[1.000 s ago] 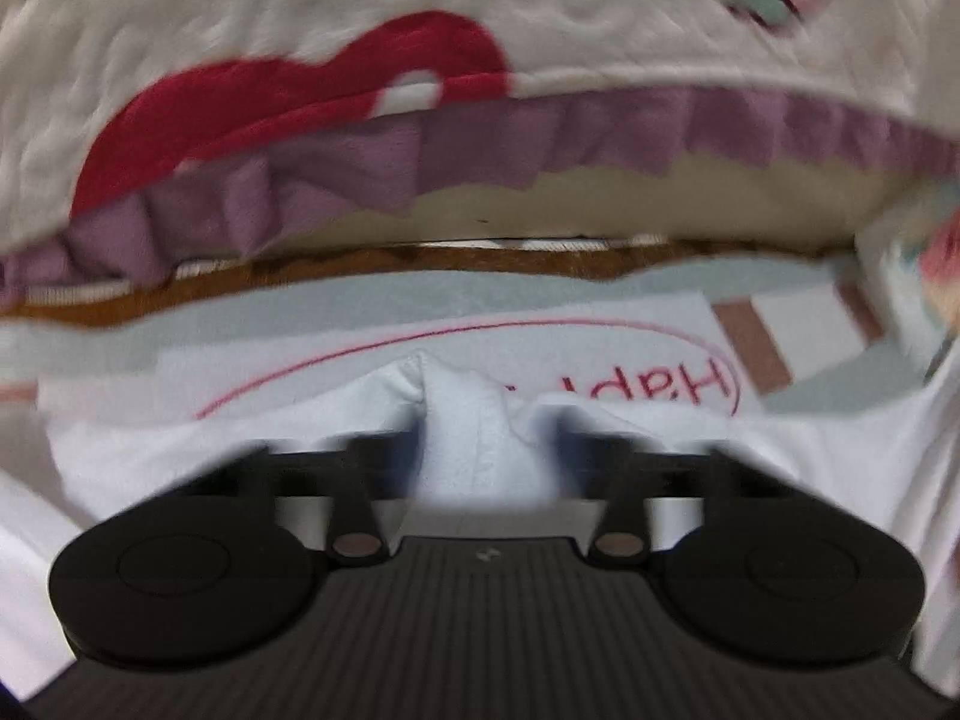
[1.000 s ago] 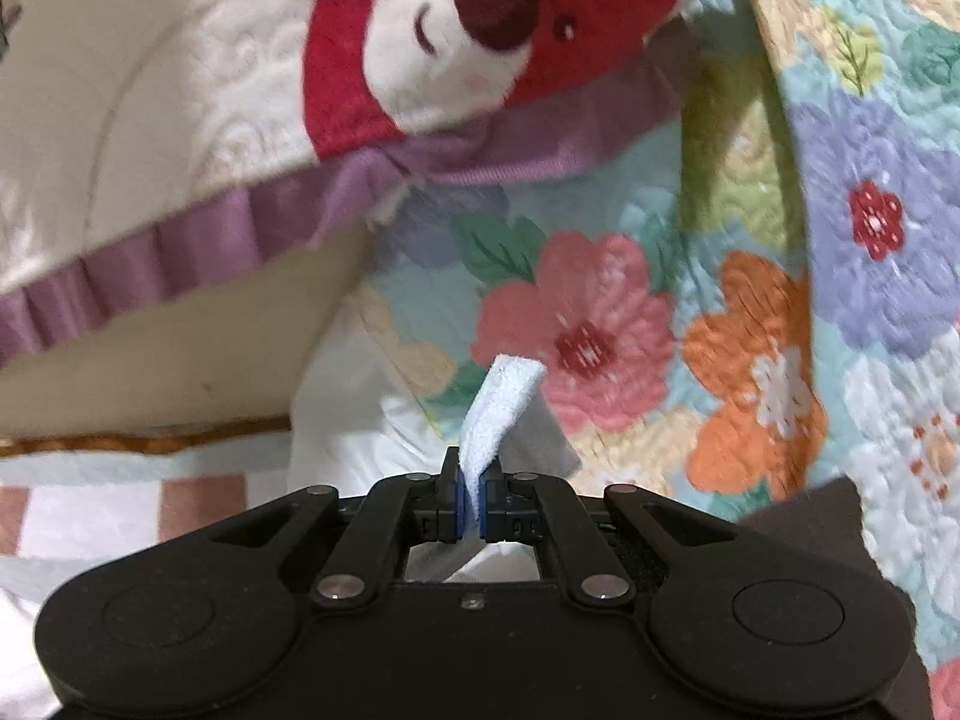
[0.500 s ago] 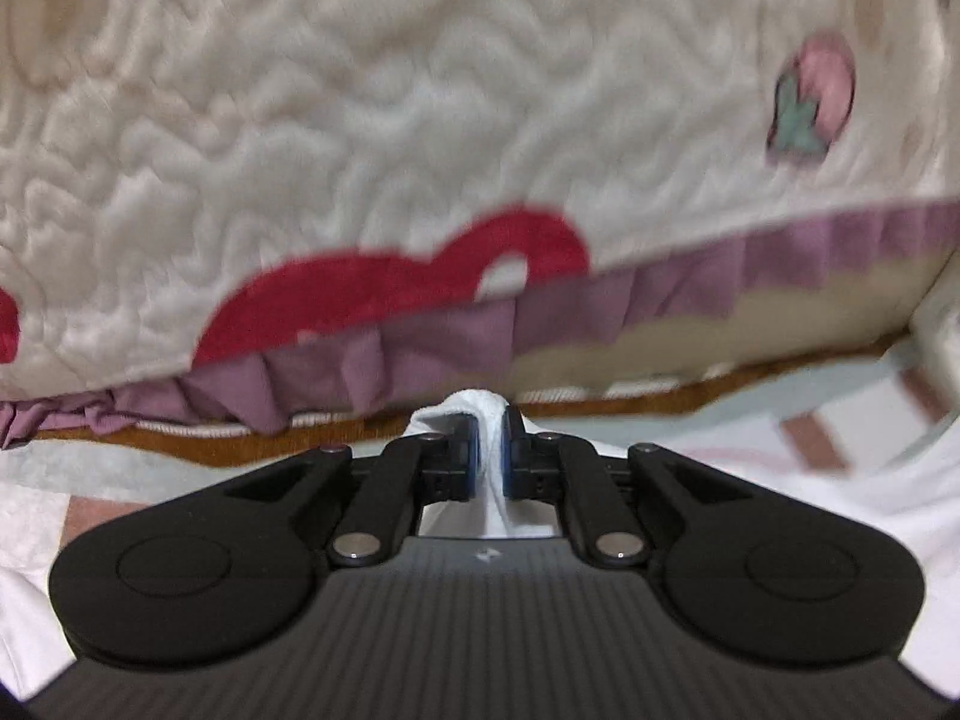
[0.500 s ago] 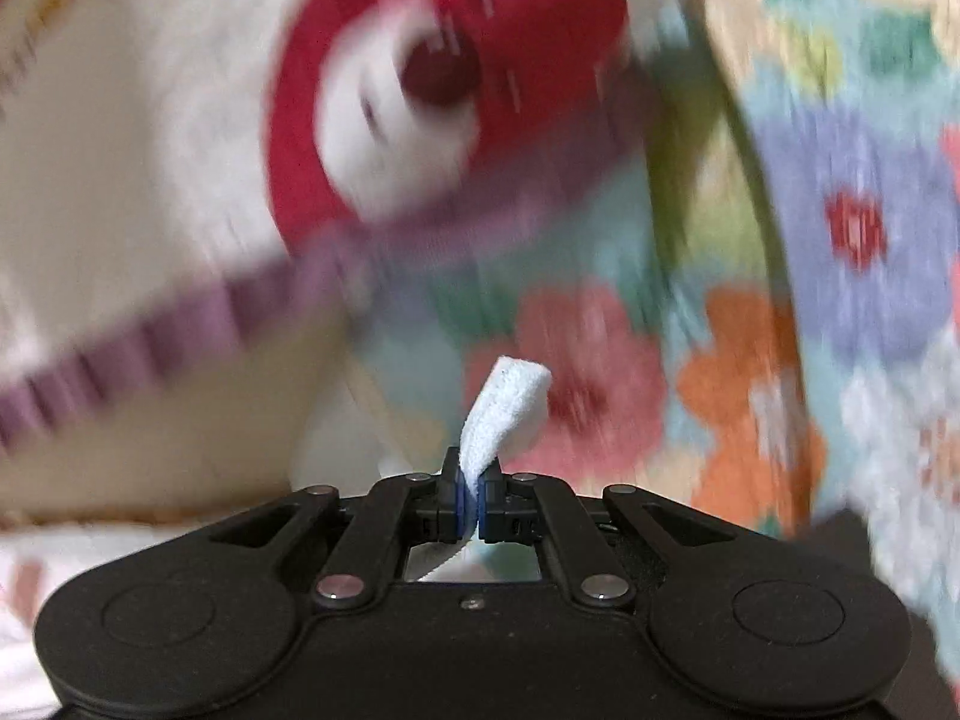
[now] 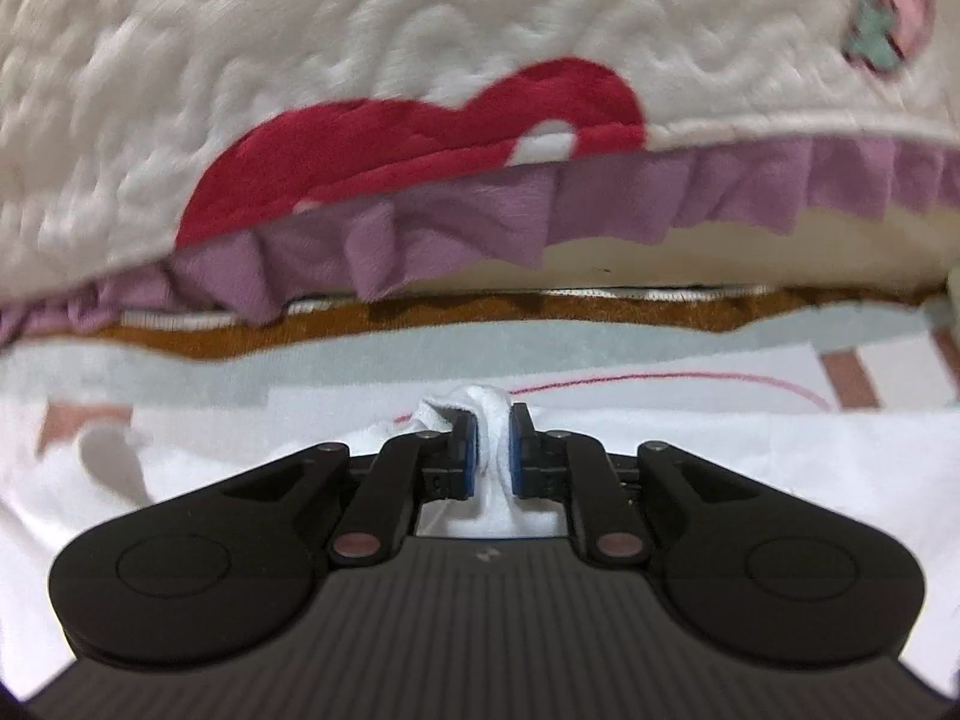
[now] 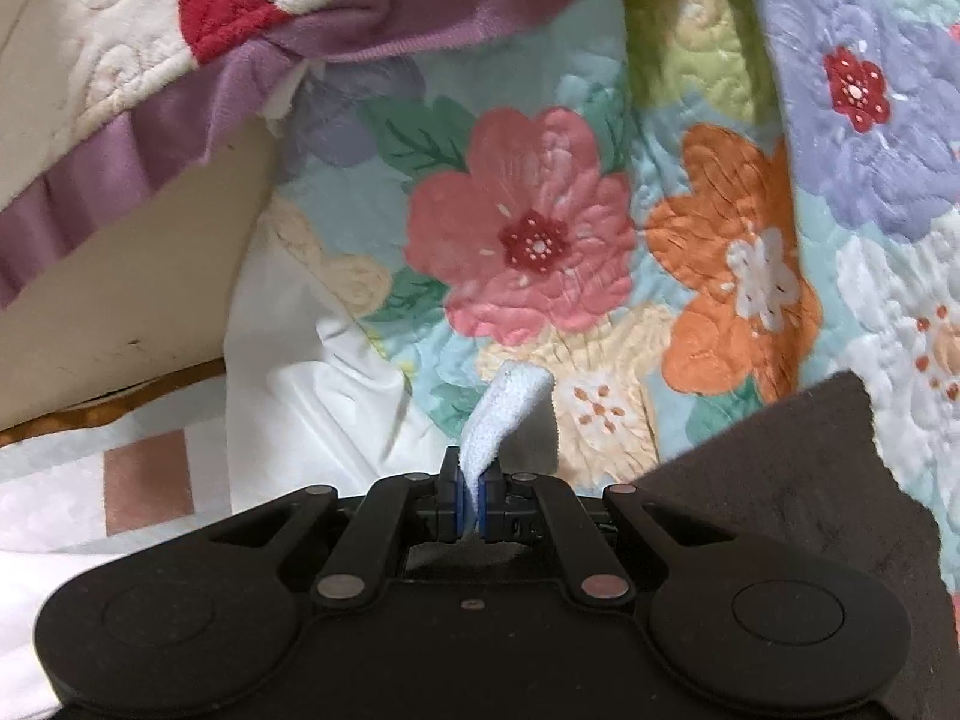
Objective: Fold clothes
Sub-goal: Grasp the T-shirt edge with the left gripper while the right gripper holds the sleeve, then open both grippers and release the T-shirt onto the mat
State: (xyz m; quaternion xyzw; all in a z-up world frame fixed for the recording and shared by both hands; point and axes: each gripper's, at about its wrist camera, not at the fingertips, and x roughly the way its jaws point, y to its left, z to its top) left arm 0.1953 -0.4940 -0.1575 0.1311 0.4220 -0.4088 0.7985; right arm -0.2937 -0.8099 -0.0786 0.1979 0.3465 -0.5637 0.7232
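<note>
Both of your grippers are clamped on cloth. Your left gripper (image 5: pixel 493 444) has its blue pads pinching a bunched fold of the white garment (image 5: pixel 750 462), which spreads flat to the left and right of the tool and lies on a pale sheet with pink squares (image 5: pixel 852 372). A thin red printed line (image 5: pixel 660 377) curves across the cloth just beyond the pinch. Farther off, a cream quilted cushion (image 5: pixel 300 48) with a red patch and a purple ruffle (image 5: pixel 492 222) hangs over the scene.

Your right gripper (image 6: pixel 471 501) has its pads pressed together on a narrow strip of the same white cloth (image 6: pixel 504 408), whose free end sticks up and curls to the right. Behind it lies a floral quilt (image 6: pixel 540 228); a dark grey fabric (image 6: pixel 810 492) sits near right, and more of the white cloth lies crumpled to the left.
</note>
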